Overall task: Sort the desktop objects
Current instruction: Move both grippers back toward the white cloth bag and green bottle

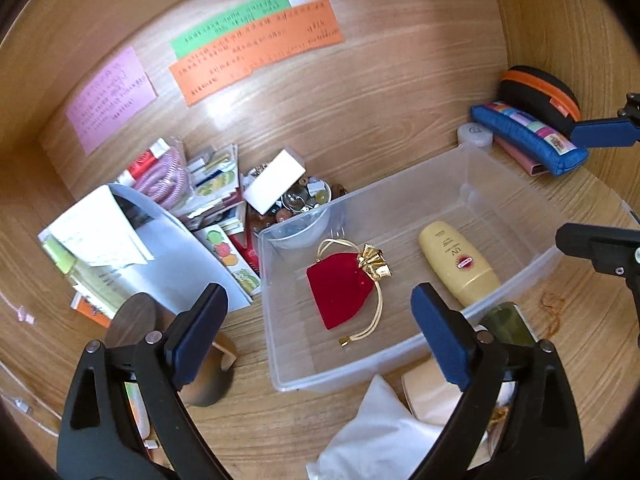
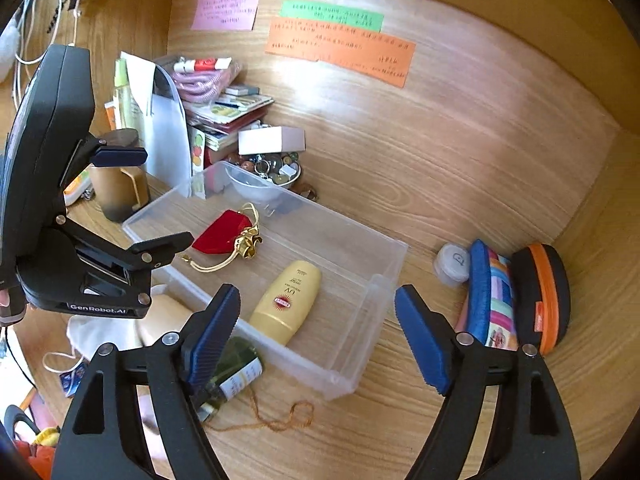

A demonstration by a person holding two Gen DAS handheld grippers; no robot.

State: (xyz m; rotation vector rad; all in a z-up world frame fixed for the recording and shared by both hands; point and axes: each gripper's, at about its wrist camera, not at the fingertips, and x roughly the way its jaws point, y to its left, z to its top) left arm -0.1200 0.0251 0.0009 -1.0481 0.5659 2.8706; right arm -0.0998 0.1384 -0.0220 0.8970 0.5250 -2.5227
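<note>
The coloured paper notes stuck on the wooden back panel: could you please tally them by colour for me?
Pink note: 1
Green note: 1
Orange note: 1
Total: 3

Bright, even light with white glare on the wooden back panel, strong fisheye bending and dark corners.

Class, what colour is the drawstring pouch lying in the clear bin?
Red pouch, gold trim; clearest in the left wrist view.
</note>
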